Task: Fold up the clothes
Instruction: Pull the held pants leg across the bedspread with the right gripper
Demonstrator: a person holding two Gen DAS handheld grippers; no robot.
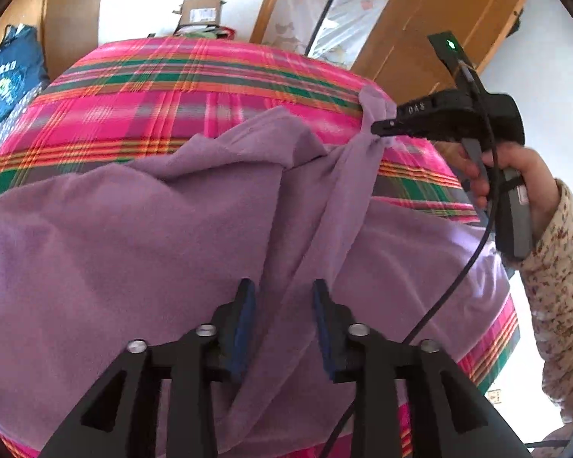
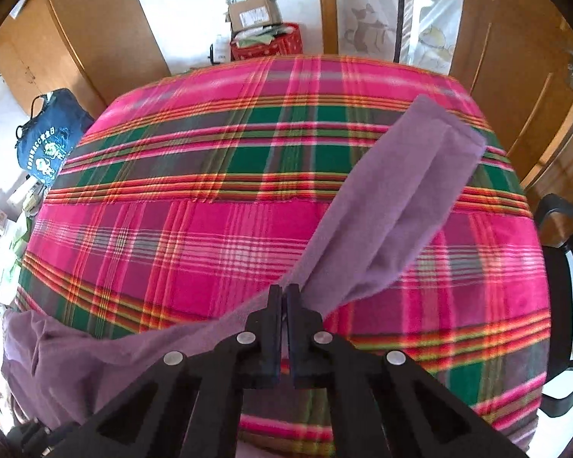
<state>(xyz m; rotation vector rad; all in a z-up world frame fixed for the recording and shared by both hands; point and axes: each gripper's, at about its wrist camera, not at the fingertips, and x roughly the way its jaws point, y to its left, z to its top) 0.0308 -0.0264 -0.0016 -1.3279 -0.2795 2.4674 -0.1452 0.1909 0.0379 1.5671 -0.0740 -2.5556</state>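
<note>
A purple garment point(image 1: 141, 236) lies spread over a pink, green and orange plaid cloth point(image 1: 141, 87) on a bed. My left gripper point(image 1: 284, 290) hovers open just above its middle, a raised fold of fabric running between the fingers. My right gripper point(image 1: 378, 128) is held by a hand point(image 1: 515, 168) at the right and is shut on a pinched part of the garment, lifted off the bed. In the right wrist view the right gripper point(image 2: 284, 294) is shut on the purple garment point(image 2: 397, 198), whose sleeve stretches up and away to the right.
A blue printed bag point(image 1: 4, 80) rests at the left beside wooden doors point(image 1: 439, 15). A cardboard box point(image 2: 254, 13) over a red basket point(image 2: 271, 44) stands past the bed's far edge. A black chair point(image 2: 569, 297) stands at the right. A black cable point(image 1: 458, 274) hangs from the right gripper.
</note>
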